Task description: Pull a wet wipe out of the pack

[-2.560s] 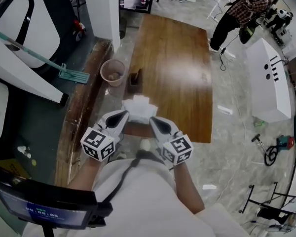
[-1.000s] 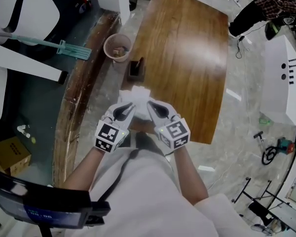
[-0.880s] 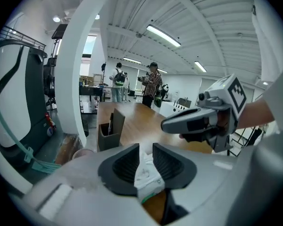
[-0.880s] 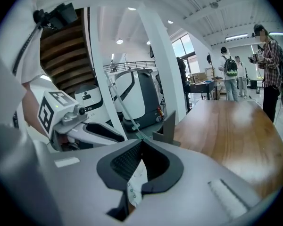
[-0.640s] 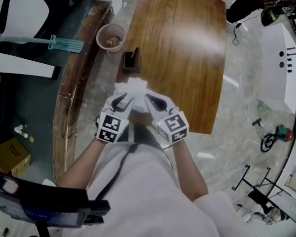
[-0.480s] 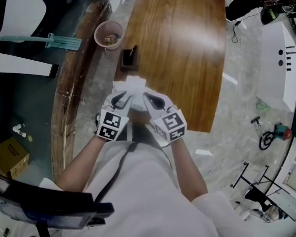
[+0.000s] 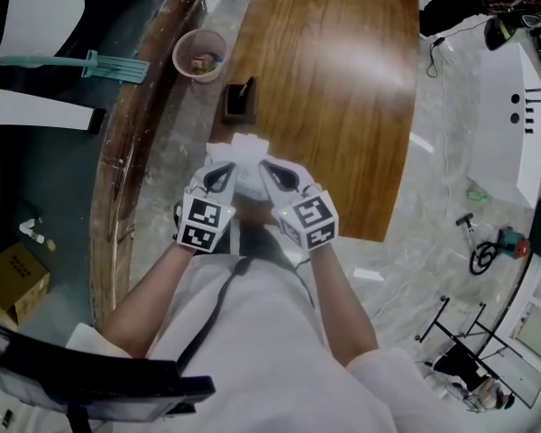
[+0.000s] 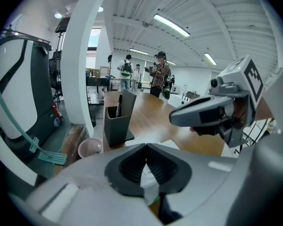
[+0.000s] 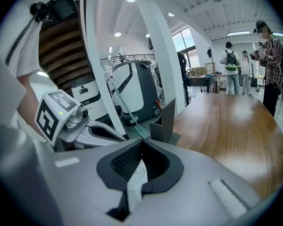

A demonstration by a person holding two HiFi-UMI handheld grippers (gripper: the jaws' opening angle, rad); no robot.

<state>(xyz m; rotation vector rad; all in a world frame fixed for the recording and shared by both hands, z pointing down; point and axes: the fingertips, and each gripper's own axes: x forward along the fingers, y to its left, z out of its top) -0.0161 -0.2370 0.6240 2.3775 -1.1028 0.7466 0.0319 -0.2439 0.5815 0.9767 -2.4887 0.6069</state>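
A white wet wipe [image 7: 242, 159] is bunched at the near left corner of the wooden table [image 7: 343, 79], between my two grippers. My left gripper [image 7: 227, 173] is shut, and a strip of the wipe [image 8: 148, 185] shows pinched between its dark pads. My right gripper [image 7: 263, 170] is shut too, with a fold of the wipe [image 9: 136, 182] caught in its jaws. The two stand close, tips toward each other: the right gripper [image 8: 179, 119] shows in the left gripper view, the left gripper [image 9: 125, 136] in the right one. I cannot tell the pack from the wipe.
A dark pen holder [image 7: 239, 102] stands on the table's left edge just beyond the wipe. A pink wastebasket [image 7: 201, 54] sits on the floor past it, beside a mop [image 7: 72, 61]. People stand at the table's far end [image 8: 160, 74].
Both grippers have stayed together at the wipe and have sunk a little toward the table corner. The head camera has shifted slightly.
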